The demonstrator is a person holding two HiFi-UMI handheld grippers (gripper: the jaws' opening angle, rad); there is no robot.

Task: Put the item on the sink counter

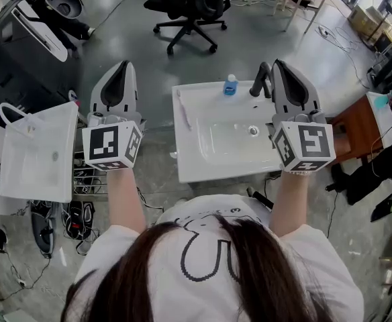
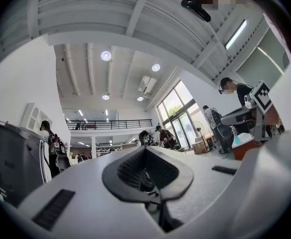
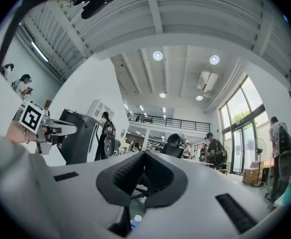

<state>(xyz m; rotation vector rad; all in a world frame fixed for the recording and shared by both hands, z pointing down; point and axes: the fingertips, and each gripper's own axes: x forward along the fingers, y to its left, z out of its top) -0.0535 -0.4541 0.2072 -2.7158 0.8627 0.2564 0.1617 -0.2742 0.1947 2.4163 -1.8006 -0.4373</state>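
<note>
The white sink counter lies in front of me in the head view, its basin in the middle. A small blue-capped bottle stands on its far edge beside the black faucet, and a thin pale stick-like item lies along its left side. My left gripper hangs left of the counter, jaws together and empty. My right gripper hovers over the counter's right rear corner near the faucet, also shut on nothing. Both gripper views point up at the ceiling, with the left gripper's and the right gripper's pads meeting. The bottle peeks through below the right jaws.
A white bin with a handle stands at the left, with shoes on a low rack beside it. A black office chair is beyond the counter. A brown wooden stool stands at the right. People stand around the room.
</note>
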